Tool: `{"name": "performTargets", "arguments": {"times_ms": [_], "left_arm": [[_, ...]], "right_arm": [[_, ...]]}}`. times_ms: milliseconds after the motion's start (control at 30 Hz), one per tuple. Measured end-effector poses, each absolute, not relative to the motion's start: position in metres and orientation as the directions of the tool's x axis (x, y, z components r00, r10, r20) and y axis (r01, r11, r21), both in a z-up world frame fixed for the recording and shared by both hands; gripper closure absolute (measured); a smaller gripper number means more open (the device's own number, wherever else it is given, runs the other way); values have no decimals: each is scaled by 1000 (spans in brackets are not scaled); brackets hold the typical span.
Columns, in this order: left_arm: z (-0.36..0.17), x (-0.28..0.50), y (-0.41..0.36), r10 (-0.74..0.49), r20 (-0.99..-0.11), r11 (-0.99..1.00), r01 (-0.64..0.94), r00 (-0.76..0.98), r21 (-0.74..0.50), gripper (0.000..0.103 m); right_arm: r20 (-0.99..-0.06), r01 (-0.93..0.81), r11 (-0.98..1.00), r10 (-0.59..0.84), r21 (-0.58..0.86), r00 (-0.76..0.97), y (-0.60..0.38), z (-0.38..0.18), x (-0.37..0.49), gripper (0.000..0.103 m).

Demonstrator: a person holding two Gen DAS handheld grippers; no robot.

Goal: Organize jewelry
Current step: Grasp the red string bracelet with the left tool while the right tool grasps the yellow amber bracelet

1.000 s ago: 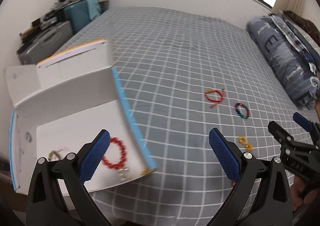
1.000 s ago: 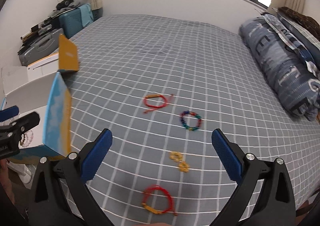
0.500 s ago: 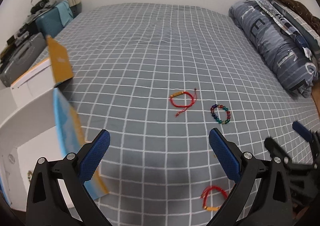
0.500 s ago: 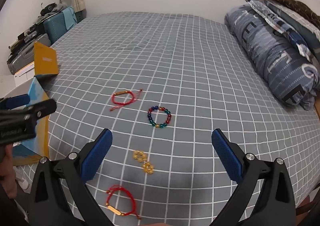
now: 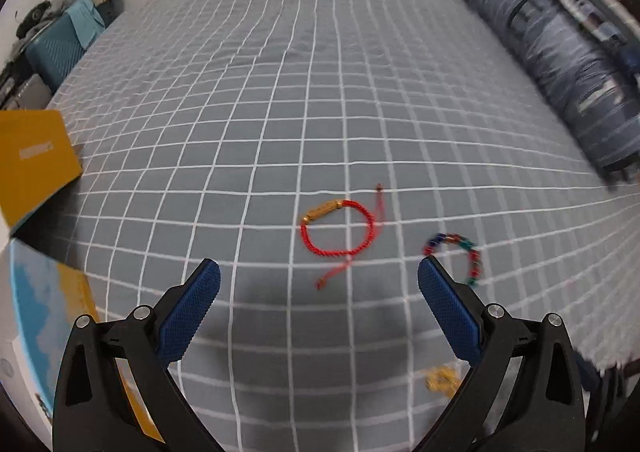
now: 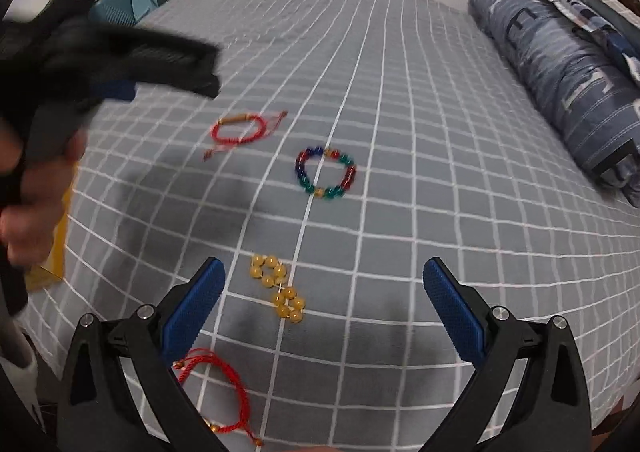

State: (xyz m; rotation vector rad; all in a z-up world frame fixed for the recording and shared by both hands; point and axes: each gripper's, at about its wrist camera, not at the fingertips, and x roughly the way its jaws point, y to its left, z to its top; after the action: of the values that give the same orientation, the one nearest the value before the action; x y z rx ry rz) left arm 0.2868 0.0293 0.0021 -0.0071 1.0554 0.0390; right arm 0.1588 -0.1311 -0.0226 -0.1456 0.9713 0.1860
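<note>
A red cord bracelet with a gold tube [image 5: 338, 230] [image 6: 239, 128] lies on the grey checked bedspread, just ahead of my open left gripper [image 5: 319, 282]. Right of it lies a multicoloured bead bracelet [image 5: 456, 256] [image 6: 325, 173]. Yellow bead pieces [image 6: 278, 288] [image 5: 442, 380] sit between the pads of my open right gripper [image 6: 324, 278]. A second red cord bracelet [image 6: 214, 388] lies near the bed's front edge, partly behind the right gripper's left finger. The left gripper, blurred, and a hand [image 6: 36, 195] holding it show at the left of the right wrist view.
An open box with yellow flap [image 5: 34, 159] and blue-and-yellow side [image 5: 52, 316] stands at the left bed edge. A rolled blue duvet [image 6: 560, 63] runs along the right side. A teal suitcase [image 5: 60, 47] and clutter stand beyond the far left corner.
My left gripper has swung right from over the box to the bedspread, now low over the red cord bracelet. My right gripper has dropped closer to the yellow beads. Both stay open.
</note>
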Motion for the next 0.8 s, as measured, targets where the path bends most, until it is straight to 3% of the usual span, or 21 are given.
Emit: {"name": "performTargets", "arguments": {"times_ms": [467,733,800], "left_arm": [[-68,360,12,42,-890,999,-8,454,43,6],[-92,370,22,37,-905,999,-45,423,20,9],[-94,370,23,52,-905,998,-48,423,35,18]], "right_arm": [[-869,-251,968,141,20,474,-120,-67,180,8],[-881,-245,968,155,47,446,-126,-75,181,21],[-881,-243,969,153,45,447,-125,-75,181,26]]}}
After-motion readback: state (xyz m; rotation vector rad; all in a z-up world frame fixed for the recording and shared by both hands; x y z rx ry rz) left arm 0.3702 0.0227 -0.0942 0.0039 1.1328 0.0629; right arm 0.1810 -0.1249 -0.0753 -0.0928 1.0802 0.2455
